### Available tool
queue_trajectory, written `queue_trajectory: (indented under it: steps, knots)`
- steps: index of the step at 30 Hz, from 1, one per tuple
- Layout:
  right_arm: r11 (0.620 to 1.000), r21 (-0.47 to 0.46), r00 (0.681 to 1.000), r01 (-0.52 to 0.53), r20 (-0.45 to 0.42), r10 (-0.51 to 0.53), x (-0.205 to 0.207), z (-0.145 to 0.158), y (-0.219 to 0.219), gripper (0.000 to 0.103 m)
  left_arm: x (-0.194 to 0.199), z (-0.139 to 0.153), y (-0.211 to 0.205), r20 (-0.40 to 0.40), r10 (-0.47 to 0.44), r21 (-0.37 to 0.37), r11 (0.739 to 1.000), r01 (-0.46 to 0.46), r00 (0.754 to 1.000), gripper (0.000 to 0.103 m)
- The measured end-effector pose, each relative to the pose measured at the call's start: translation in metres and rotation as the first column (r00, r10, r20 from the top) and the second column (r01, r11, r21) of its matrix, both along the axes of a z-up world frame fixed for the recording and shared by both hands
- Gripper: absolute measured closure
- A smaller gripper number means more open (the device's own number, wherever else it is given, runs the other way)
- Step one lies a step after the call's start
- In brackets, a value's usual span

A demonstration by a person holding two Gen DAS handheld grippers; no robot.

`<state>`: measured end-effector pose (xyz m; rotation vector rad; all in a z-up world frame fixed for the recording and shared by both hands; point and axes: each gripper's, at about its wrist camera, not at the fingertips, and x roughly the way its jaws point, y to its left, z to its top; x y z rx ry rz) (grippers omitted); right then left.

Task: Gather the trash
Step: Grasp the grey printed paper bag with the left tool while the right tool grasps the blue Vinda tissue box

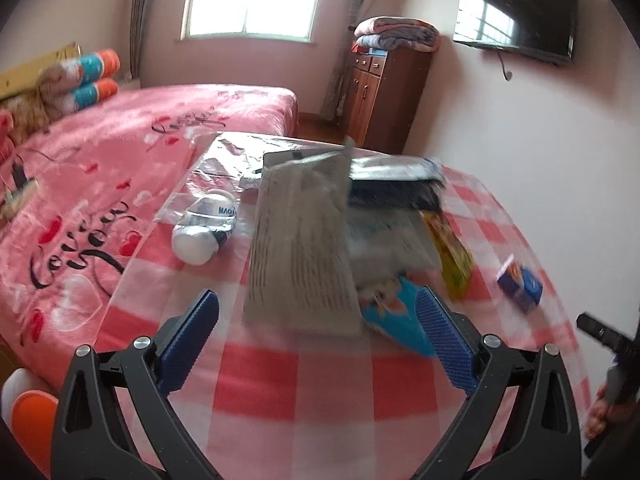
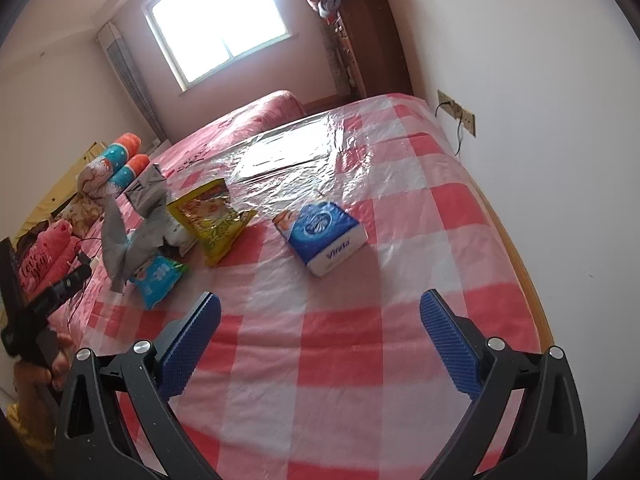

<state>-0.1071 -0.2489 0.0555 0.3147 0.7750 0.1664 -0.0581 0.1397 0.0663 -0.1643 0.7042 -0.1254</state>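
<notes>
A heap of wrappers lies on the red-and-white checked table. A large grey bag stands just ahead of my open left gripper, blurred. Beside it lie a light-blue packet, a yellow snack bag, a black packet and a white crumpled wrapper. My right gripper is open over the bare cloth. Farther off are a blue Vinda tissue pack, the yellow snack bag, the grey bag and the light-blue packet.
A bed with a pink blanket runs along the table's left side. The blue tissue pack sits near the right edge. A white wall borders the table on the right. A hand holding the other gripper shows at left.
</notes>
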Motion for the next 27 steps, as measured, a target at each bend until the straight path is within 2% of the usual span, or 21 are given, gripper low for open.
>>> queue_trajectory:
  steps: [4, 8, 11, 17, 20, 22, 23, 27]
  knots:
    - [0.998, -0.017, 0.998, -0.059, 0.0, 0.059, 0.025, 0.002, 0.003, 0.007, 0.029, -0.001, 0.011, -0.023, -0.037, -0.074, 0.997, 0.035, 0.999, 0.004]
    - [0.991, -0.05, 0.992, -0.127, -0.002, 0.127, 0.049, 0.004, 0.014, 0.017, 0.057, -0.009, 0.026, -0.059, -0.084, -0.176, 0.982, 0.073, 0.995, 0.004]
    - [0.986, -0.071, 0.989, -0.15, -0.009, 0.15, 0.063, 0.002, 0.018, 0.018, 0.067, -0.015, 0.033, -0.049, -0.112, -0.233, 0.968, 0.097, 0.993, 0.004]
    - [0.976, -0.108, 0.982, -0.187, -0.051, 0.182, 0.09, -0.011, 0.02, 0.018, 0.083, -0.024, 0.034, -0.046, -0.167, -0.266, 0.952, 0.149, 0.985, 0.005]
    - [0.97, -0.141, 0.979, -0.198, -0.072, 0.189, 0.098, -0.018, 0.024, 0.018, 0.088, -0.028, 0.037, -0.049, -0.174, -0.293, 0.944, 0.153, 0.983, 0.011]
    - [0.968, -0.156, 0.979, -0.198, -0.075, 0.188, 0.099, -0.02, 0.027, 0.021, 0.09, -0.031, 0.038, -0.05, -0.175, -0.307, 0.94, 0.152, 0.983, 0.02]
    - [0.966, -0.171, 0.98, -0.195, -0.077, 0.185, 0.099, -0.021, 0.029, 0.025, 0.09, -0.033, 0.038, -0.055, -0.178, -0.316, 0.937, 0.152, 0.983, 0.03]
    - [0.955, -0.231, 0.982, -0.186, -0.083, 0.172, 0.098, -0.025, 0.037, 0.032, 0.087, -0.039, 0.044, -0.062, -0.161, -0.366, 0.922, 0.127, 0.985, 0.038]
